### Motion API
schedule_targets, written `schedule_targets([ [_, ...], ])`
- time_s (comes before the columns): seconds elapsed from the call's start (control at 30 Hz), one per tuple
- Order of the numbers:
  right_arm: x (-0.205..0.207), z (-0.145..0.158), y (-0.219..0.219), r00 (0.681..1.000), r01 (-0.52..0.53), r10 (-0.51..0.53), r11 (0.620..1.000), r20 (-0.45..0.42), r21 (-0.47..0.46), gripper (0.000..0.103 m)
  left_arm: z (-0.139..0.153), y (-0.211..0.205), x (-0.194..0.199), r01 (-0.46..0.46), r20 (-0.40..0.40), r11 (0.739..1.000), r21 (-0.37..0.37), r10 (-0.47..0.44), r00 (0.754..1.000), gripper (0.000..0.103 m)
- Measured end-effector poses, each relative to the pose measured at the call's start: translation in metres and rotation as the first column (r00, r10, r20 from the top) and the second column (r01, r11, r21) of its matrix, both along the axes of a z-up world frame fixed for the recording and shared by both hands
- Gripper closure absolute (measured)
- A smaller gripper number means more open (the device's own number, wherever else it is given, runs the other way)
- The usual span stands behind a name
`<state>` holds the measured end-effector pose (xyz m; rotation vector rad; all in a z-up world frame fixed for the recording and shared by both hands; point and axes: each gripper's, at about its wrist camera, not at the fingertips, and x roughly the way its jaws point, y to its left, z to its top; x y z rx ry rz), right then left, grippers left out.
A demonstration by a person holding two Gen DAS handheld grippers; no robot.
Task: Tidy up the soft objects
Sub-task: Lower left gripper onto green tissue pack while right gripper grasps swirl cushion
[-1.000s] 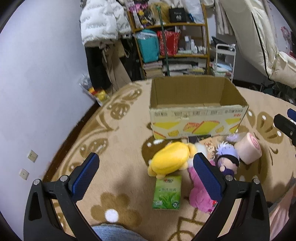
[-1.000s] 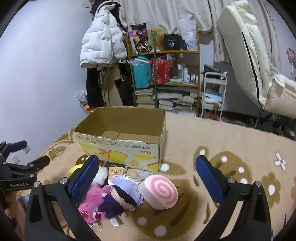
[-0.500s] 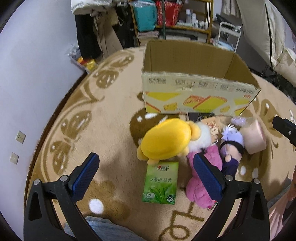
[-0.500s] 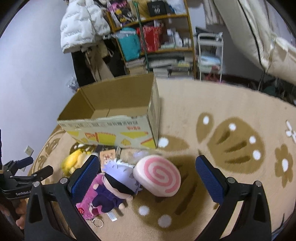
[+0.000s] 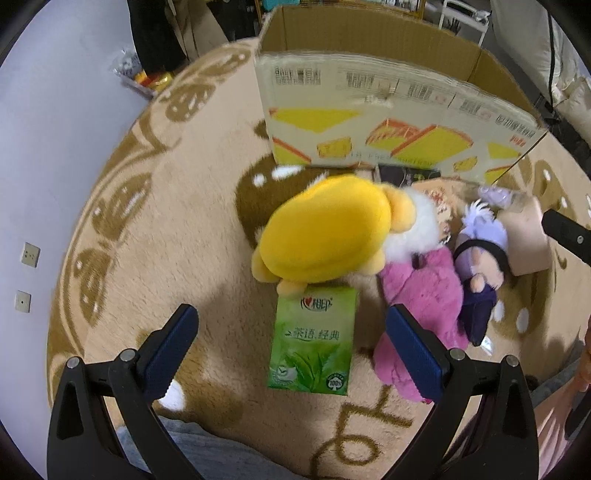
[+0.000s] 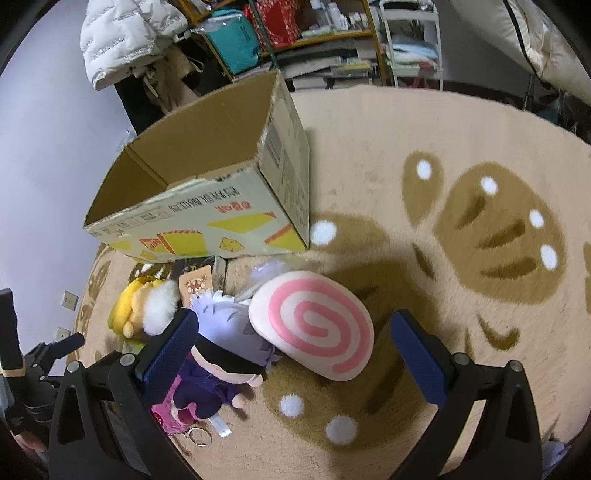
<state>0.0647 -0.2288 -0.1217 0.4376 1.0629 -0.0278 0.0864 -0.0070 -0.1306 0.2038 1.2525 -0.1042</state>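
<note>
A yellow plush [image 5: 325,229] lies on the rug in front of an open cardboard box [image 5: 388,122]. A green tissue pack [image 5: 312,345] lies just below it. A pink plush [image 5: 421,302] and a purple-haired doll [image 5: 480,251] lie to its right. My left gripper [image 5: 291,354] is open and empty, low over the tissue pack. In the right wrist view, a pink-swirl roll cushion [image 6: 314,325] lies beside the doll [image 6: 221,347]. My right gripper [image 6: 291,354] is open and empty, just above the cushion. The box [image 6: 207,195] stands behind.
A patterned beige rug [image 6: 461,258] covers the floor. A flat card and a dark packet [image 6: 199,280] lie against the box front. Cluttered shelves [image 6: 295,40] and a hanging white jacket [image 6: 125,33] stand behind. A wall [image 5: 55,147] runs along the left.
Both grippers have moved forward and down toward the pile. The left now hangs over the tissue pack and the right over the swirl cushion. Both stay open.
</note>
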Motion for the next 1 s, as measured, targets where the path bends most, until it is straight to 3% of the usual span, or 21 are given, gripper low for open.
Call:
schedule_targets([
  [0.23,0.006,-0.016,-0.004,0.998,0.017,-0.015,0.999,-0.058,0.042,0.0,-0.021,-0.001,0.005,-0.016,-0.065,0.999,0.033,0.018,0.998,0.005],
  [0.33,0.008,-0.022,-0.008,0.996,0.031,-0.026,0.998,-0.084,0.055,0.0,-0.031,0.0,0.008,-0.03,-0.114,0.999,0.021,0.033,0.993,0.017],
  [0.5,0.012,-0.035,-0.008,0.991,0.025,-0.013,0.995,-0.131,0.094,0.01,-0.044,0.004,0.012,-0.067,-0.187,0.997,-0.03,0.06,0.98,0.046],
  [0.6,0.016,-0.045,-0.007,0.987,0.024,-0.003,0.992,-0.163,0.126,0.023,-0.045,0.005,0.013,-0.075,-0.177,0.997,-0.034,0.067,0.982,0.047],
  [0.87,0.011,-0.041,-0.006,0.99,0.034,-0.018,0.993,-0.138,0.113,0.042,-0.036,-0.005,0.004,-0.018,-0.118,1.0,-0.018,0.016,0.993,0.049],
  [1.0,0.008,-0.03,-0.003,0.995,0.017,-0.007,0.995,-0.099,0.103,0.051,-0.03,-0.001,0.0,-0.045,-0.084,0.999,-0.022,0.043,0.995,0.049],
])
